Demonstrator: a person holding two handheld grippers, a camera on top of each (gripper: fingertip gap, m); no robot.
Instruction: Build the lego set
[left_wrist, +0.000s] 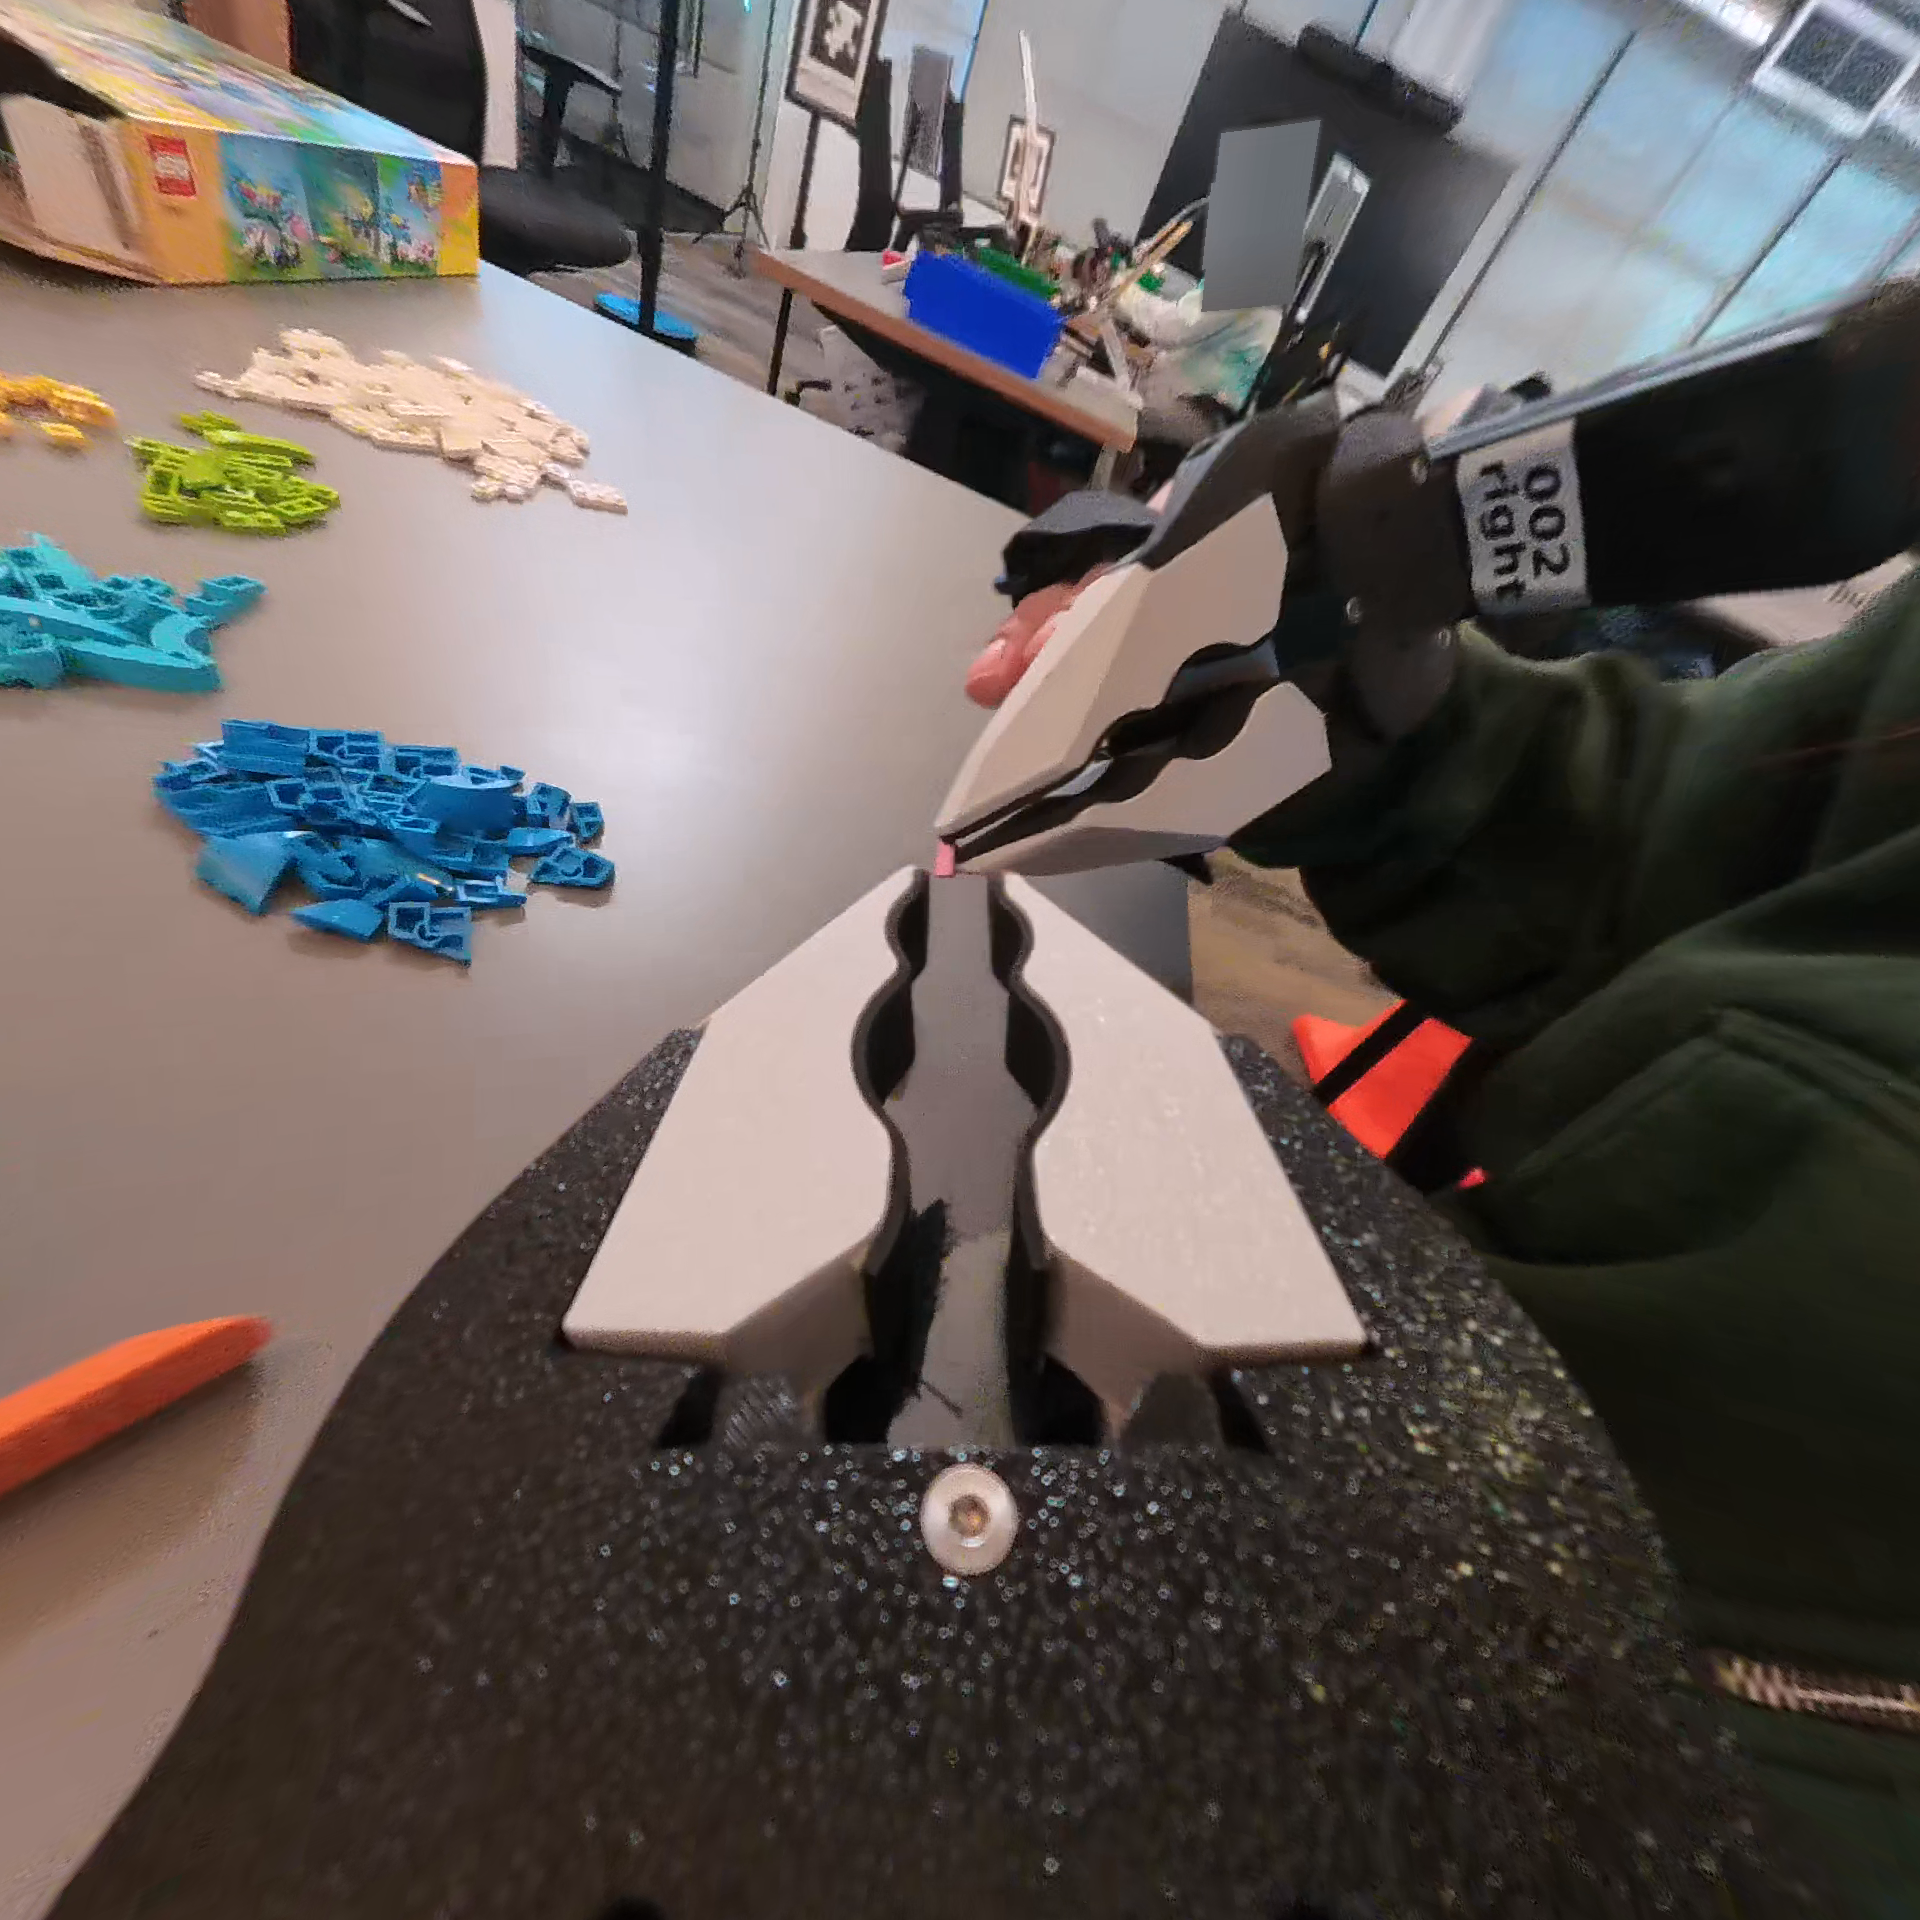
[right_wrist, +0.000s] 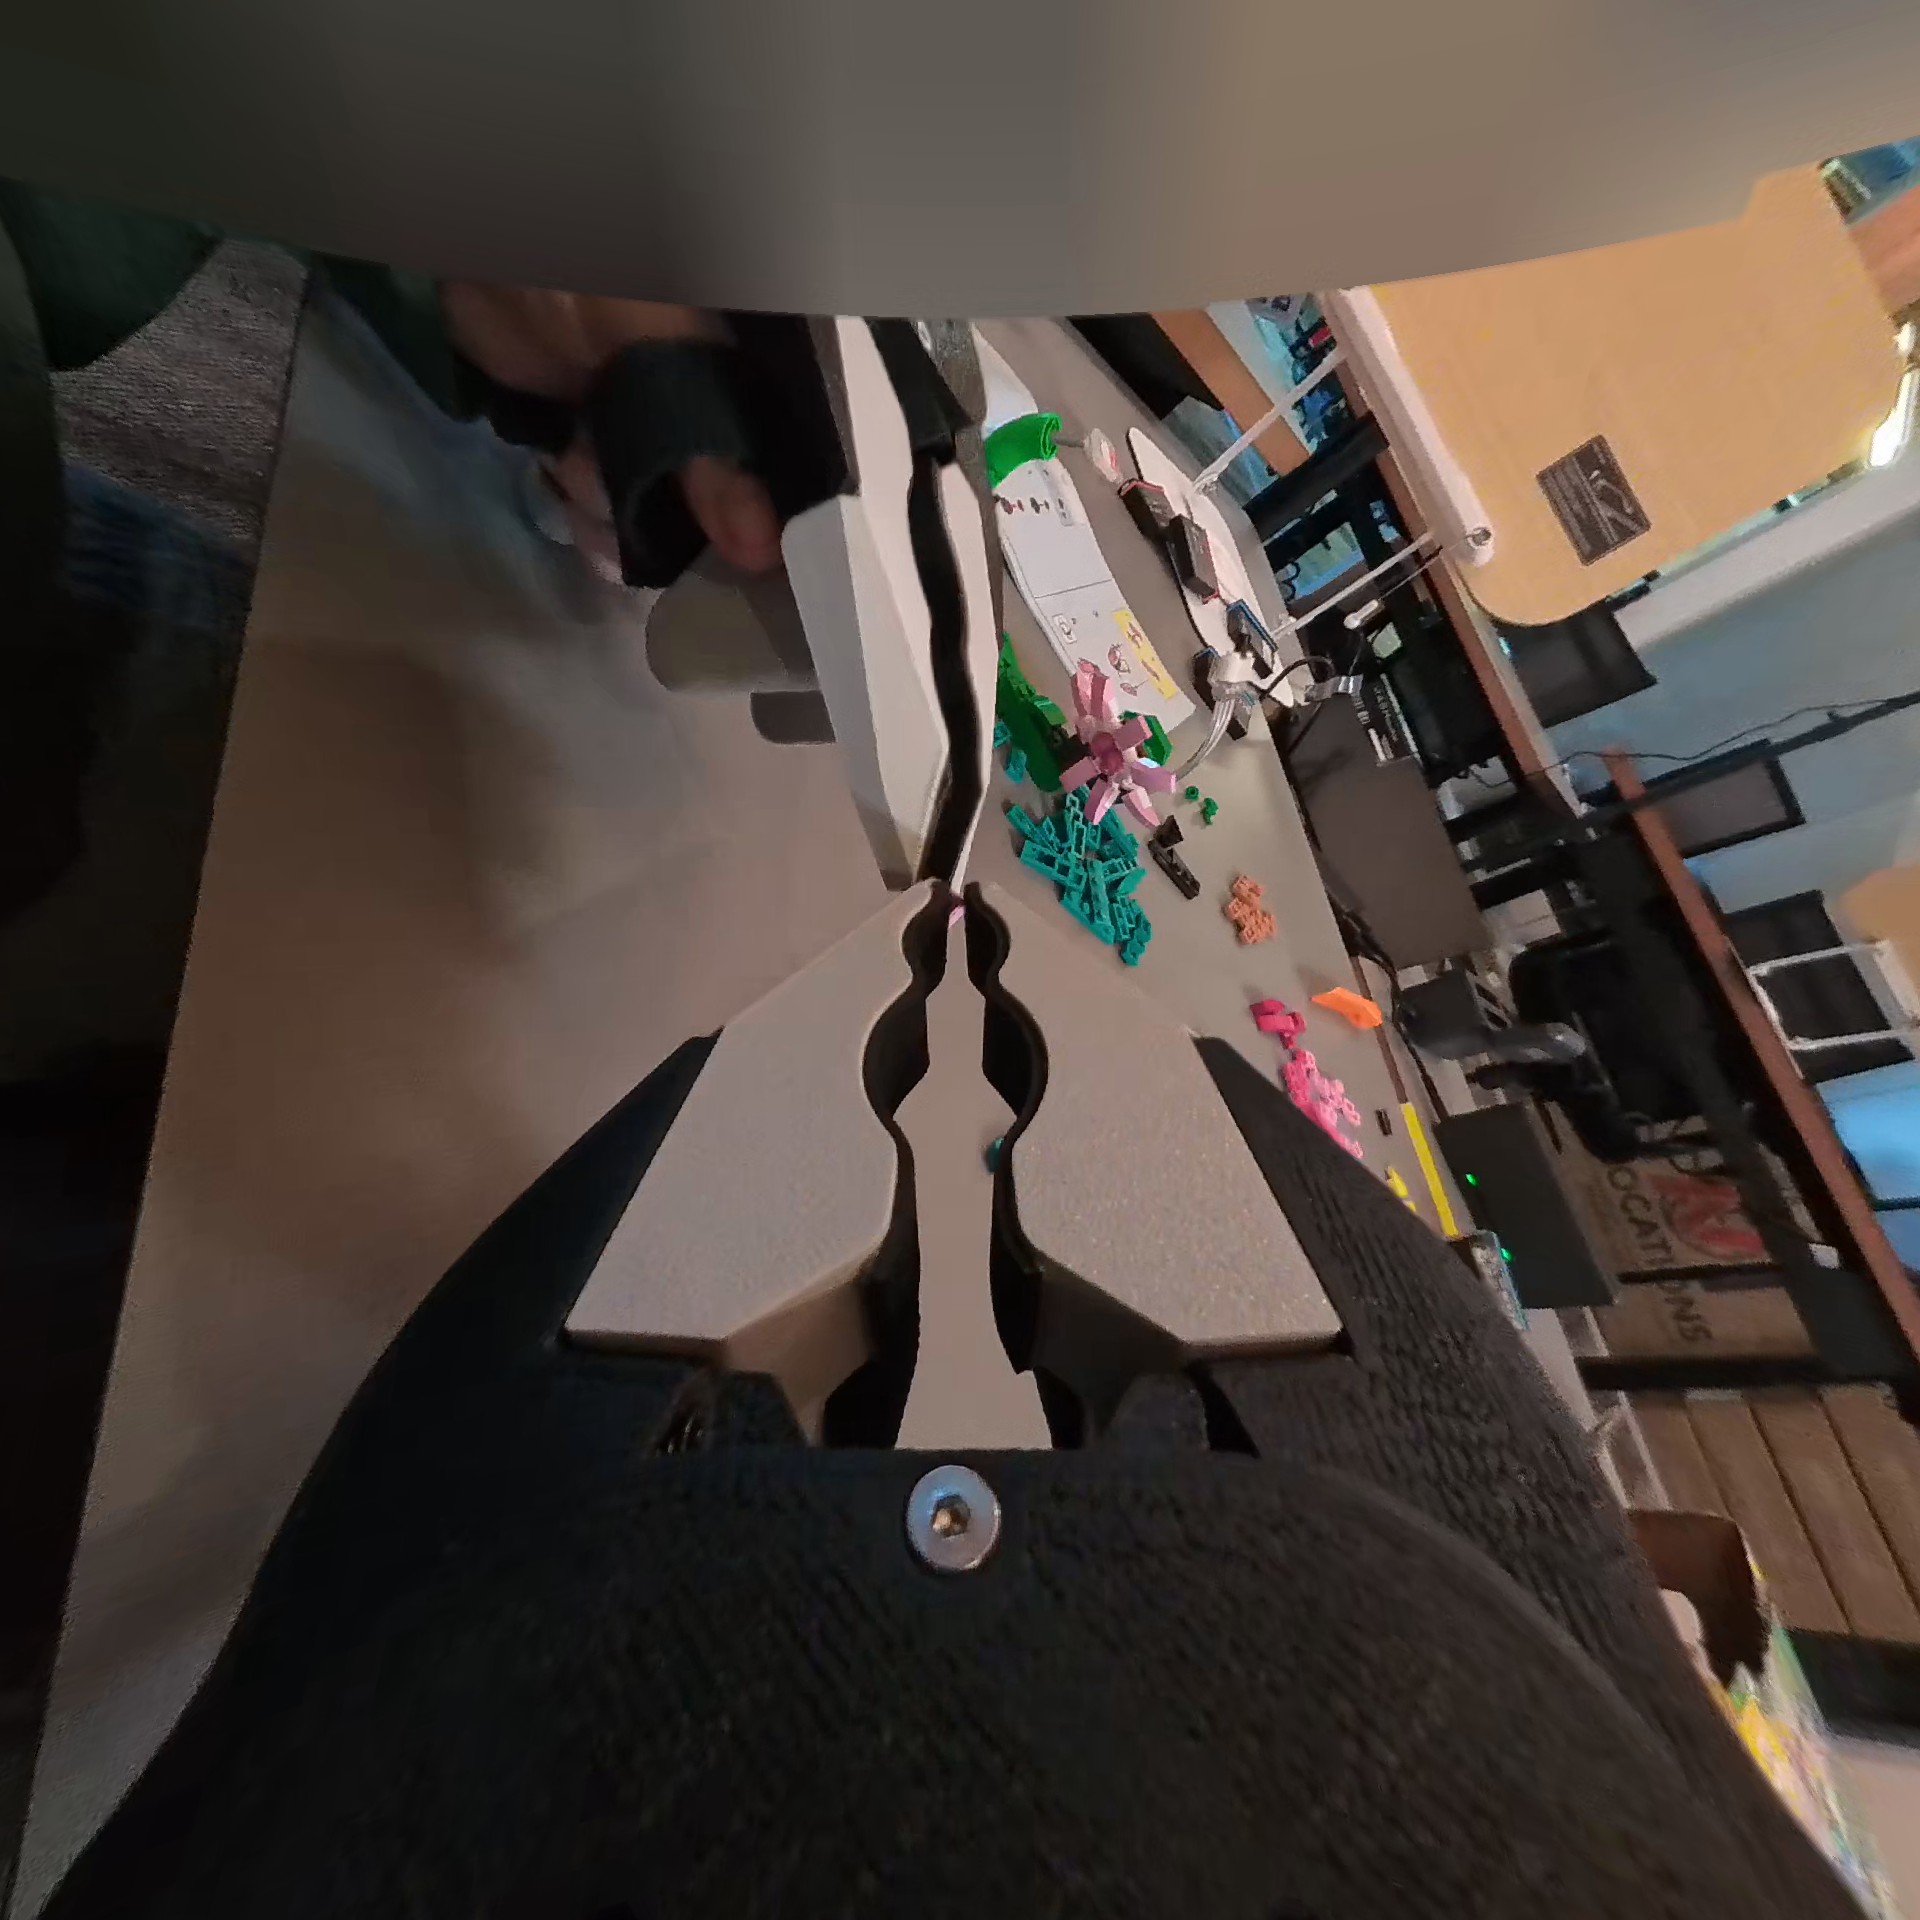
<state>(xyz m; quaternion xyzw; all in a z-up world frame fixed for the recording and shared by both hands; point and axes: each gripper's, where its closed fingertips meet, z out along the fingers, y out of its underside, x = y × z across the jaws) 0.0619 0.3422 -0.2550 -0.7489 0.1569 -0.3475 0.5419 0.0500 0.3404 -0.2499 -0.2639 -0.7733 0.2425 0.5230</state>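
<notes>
In the left wrist view, the left gripper (left_wrist: 961, 883) points up the middle of the frame with its two pale fingers parted by a narrow gap at the tips, gripping nothing. The right gripper (left_wrist: 951, 844) comes in from the upper right, slanting down and to the left, held by a hand (left_wrist: 1023, 623) in a dark fingerless glove at the end of a dark green sleeve (left_wrist: 1621, 883). Its jaws are pinched on a small pink lego piece (left_wrist: 944, 858), which sits right at the mouth of the left gripper, tip to tip. On the grey table (left_wrist: 665, 665) at left lie sorted heaps: blue pieces (left_wrist: 384, 831) at mid-left, turquoise pieces (left_wrist: 104, 623) at the left edge, lime green pieces (left_wrist: 234, 478) above them, white pieces (left_wrist: 416, 410) higher up, and the lego box (left_wrist: 239, 187) in the upper left corner. An orange tool (left_wrist: 114, 1387) shows at lower left. The right wrist view is rolled sideways: the right gripper (right_wrist: 956, 899) holds the pink lego piece (right_wrist: 956, 912) between its nearly touching tips, meeting the other gripper, which reaches down from above centre with its gloved hand (right_wrist: 675, 468) at upper left. To the right of centre, on the table, stand a pink lego flower (right_wrist: 1112, 753), teal pieces (right_wrist: 1091, 862) and an instruction booklet (right_wrist: 1070, 561).
</notes>
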